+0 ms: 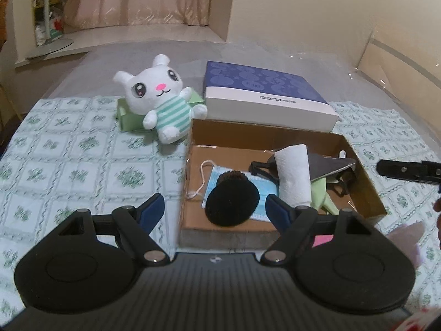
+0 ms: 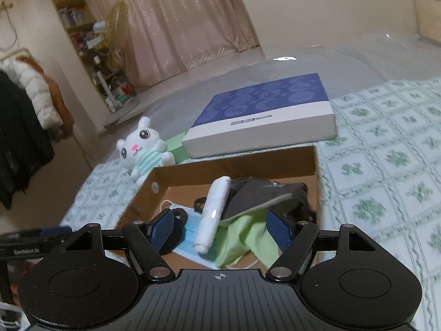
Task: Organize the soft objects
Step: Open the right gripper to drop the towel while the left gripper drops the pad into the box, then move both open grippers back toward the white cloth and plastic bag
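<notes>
An open cardboard box (image 1: 261, 132) (image 2: 234, 165) lies on the bed. In it are a blue face mask (image 1: 266, 193), a round black puff (image 1: 233, 201), a rolled white towel (image 1: 293, 173) (image 2: 213, 212), a grey eye mask (image 1: 328, 167) (image 2: 256, 195) and a green cloth (image 1: 321, 197) (image 2: 242, 237). A white bunny plush (image 1: 157, 93) (image 2: 140, 143) leans on a small green box (image 1: 129, 118) left of the carton. My left gripper (image 1: 215, 207) hangs open above the box's near edge, holding nothing. My right gripper (image 2: 220, 227) stands open over the towel and green cloth, its pads touching neither.
A flat blue-and-white box (image 1: 261, 82) (image 2: 261, 102) lies behind the carton. The bed has a green-patterned sheet (image 1: 69, 165). A pale pink soft thing (image 1: 410, 234) sits at the right edge. Clothes hang at the far left (image 2: 22, 138). Curtains and a wall stand beyond the bed.
</notes>
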